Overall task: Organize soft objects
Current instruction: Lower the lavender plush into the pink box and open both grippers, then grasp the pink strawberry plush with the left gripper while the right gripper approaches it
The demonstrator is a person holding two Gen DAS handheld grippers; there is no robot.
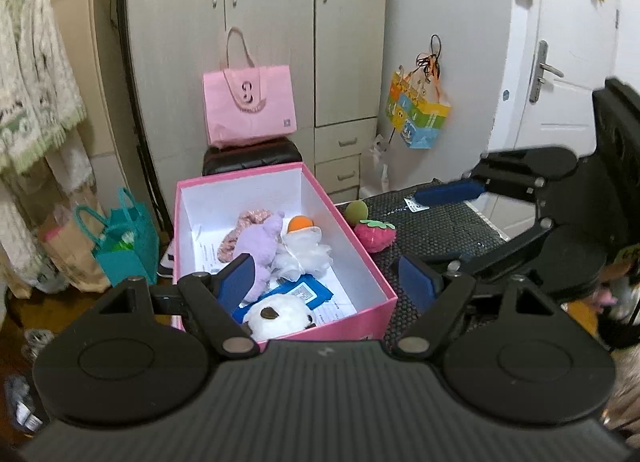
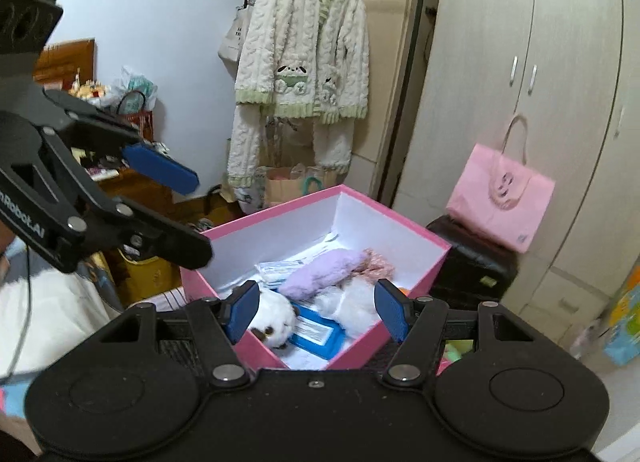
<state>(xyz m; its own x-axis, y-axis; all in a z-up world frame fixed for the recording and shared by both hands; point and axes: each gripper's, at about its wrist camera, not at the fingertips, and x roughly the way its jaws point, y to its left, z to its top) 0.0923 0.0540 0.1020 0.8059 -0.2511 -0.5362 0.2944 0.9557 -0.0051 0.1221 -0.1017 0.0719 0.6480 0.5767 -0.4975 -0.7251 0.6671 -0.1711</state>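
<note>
The left tool [image 1: 332,282] is held above the near end of the pink box [image 1: 360,222], tipped downward, its blue pads spread wide with nothing caught between them. In the left wrist view the box is seen open on the dark mesh-covered worktop [image 1: 440,230], along its left edge.

Inside the box a purple plush [image 1: 260,246] is laid across the middle, with a pink knitted piece [image 1: 244,222] behind it towards the far wall. A white fluffy toy with an orange top [image 1: 304,242] is lying just beside the purple plush. A white plush with brown patches [image 1: 276,314] is tucked into the near corner, on top of a blue tag [image 1: 308,294] and some papers.

Outside the box, a pink strawberry plush [image 1: 376,234] and a green ball [image 1: 356,210] are seen on the worktop, just beside the box's right wall.

The right tool [image 2: 316,314] is held over the near wall of the box as well, angled down. Its jaws are opening, and nothing is gripped. From the left camera the right tool is seen at the far right, over the worktop's right side, its fingers [image 1: 448,192] apart.

A pink tote bag [image 1: 248,106] is propped on a black case [image 1: 252,156] beyond the box.
</note>
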